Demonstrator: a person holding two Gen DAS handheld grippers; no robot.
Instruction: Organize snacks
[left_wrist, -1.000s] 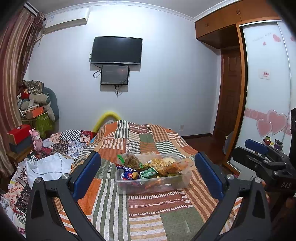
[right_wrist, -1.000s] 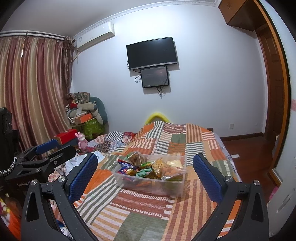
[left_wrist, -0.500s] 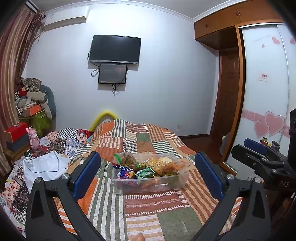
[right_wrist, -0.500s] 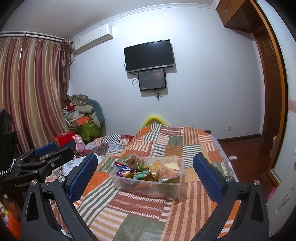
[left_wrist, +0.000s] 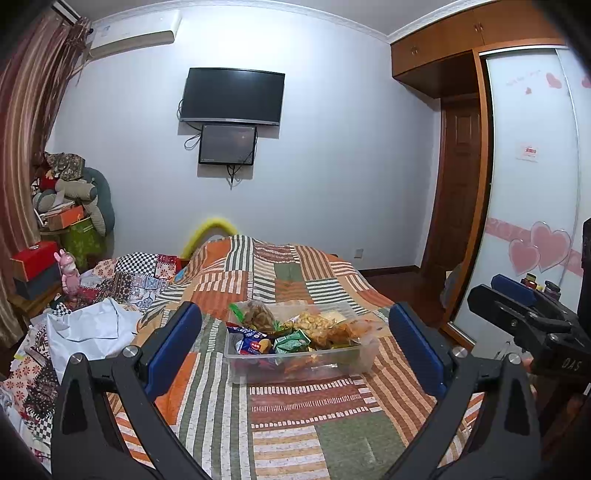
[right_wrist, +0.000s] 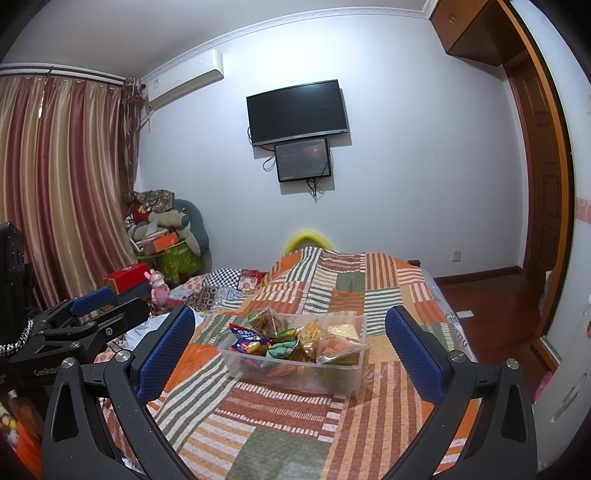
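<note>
Both grippers held wide apart over the bed, nothing grabbed.

The left gripper was spread fully, its blue pads kept well apart with nothing pinched between them, and the right gripper was seen splayed the same way, empty too. Framed between the fingers in both views was a clear plastic bin, set on the patchwork striped quilt near the middle of the bed. It was piled with snack packets: a blue-and-red wrapper, a green one, clear bags of fried orange-brown bits. Further out, a wall-mounted TV with a smaller screen under it was hung on the far wall, and striped curtains were drawn at the left.
</note>
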